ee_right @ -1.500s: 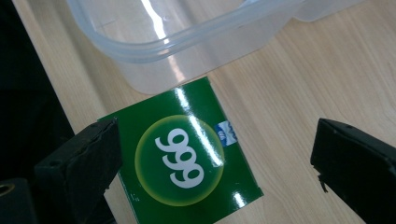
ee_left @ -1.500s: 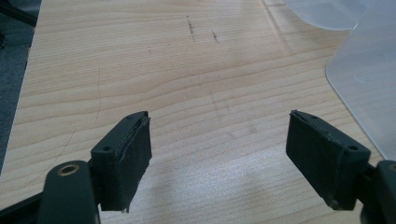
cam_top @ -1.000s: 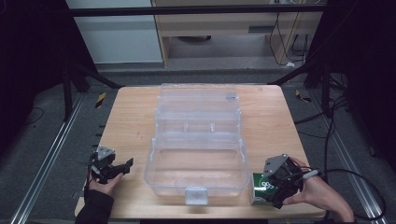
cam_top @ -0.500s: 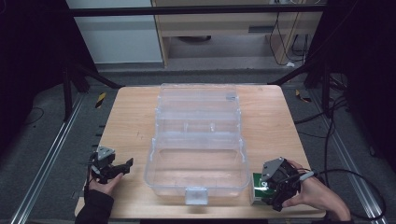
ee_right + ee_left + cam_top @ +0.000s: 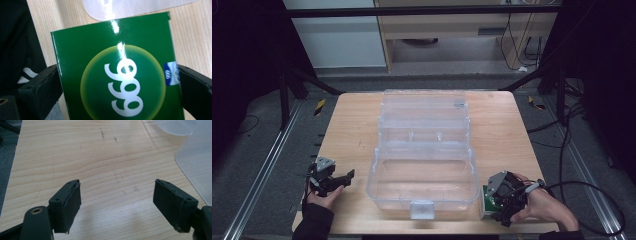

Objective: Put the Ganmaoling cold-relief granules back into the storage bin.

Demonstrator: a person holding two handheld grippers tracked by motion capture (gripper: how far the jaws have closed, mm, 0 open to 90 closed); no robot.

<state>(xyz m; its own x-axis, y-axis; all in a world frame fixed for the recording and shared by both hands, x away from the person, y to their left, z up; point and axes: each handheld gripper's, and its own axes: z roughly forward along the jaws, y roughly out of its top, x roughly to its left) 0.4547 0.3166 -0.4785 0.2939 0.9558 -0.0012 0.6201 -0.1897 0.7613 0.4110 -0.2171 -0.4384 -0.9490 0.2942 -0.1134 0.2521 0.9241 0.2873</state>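
Observation:
A green box (image 5: 120, 100) with a white "999" in a yellow-green circle lies on the wooden table (image 5: 347, 130) near its front right corner. My right gripper (image 5: 120, 72) has one jaw against each side of it and is shut on it; in the high view the green box (image 5: 485, 196) peeks out to the left of the right gripper (image 5: 496, 202). My left gripper (image 5: 345, 176) rests at the front left, open, its jaws wide apart over bare wood (image 5: 117, 192). A clear plastic case (image 5: 422, 150) lies open in the middle.
The clear case's corner (image 5: 197, 157) sits just right of the left gripper, and its rounded edge (image 5: 130, 10) lies just beyond the green box. A cable (image 5: 592, 210) trails off the right hand. The table's front edge is close to both hands.
The right gripper has shifted slightly left and toward the front edge, settling over the green box. The left gripper has stayed put.

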